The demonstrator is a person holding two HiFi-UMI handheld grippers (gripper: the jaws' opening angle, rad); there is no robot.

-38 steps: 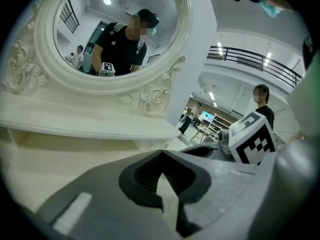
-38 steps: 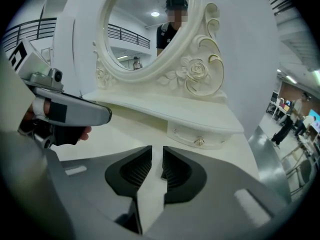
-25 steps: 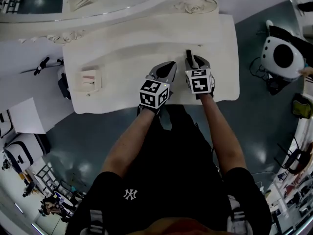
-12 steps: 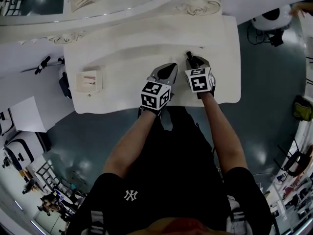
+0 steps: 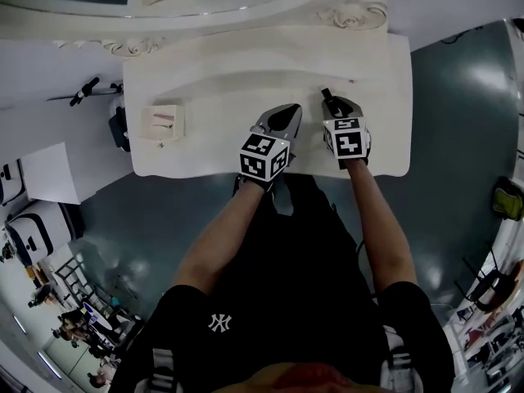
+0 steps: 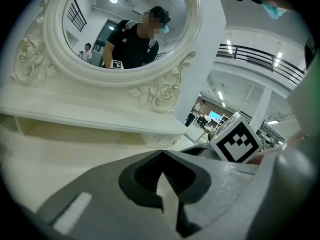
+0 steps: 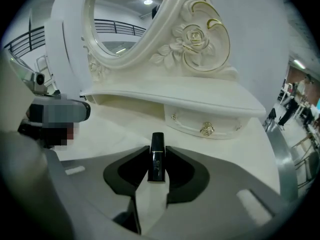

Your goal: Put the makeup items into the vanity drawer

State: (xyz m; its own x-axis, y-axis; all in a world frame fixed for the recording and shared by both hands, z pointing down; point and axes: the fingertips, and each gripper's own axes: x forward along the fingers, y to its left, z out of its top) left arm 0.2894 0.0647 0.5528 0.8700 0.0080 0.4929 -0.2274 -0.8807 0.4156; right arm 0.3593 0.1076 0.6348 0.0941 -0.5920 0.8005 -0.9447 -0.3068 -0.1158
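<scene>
Both hands sit where they were a second ago, at the worktop's 6 o'clock edge. The right claw has just been closing and now grips a black lipstick between its tips, jaws partway open, tube pointing to 12 o'clock. The left claw, at its 9 o'clock, is clenched and empty. Beyond, at 1 o'clock, the drawer is closed.

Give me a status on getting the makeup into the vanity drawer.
Done: nothing visible; the drawer looks closed. In hand: the right claw has just been closing on a black lipstick, now gripped. The left claw is shut, empty. Left: open the drawer, stow the lipstick.
</scene>
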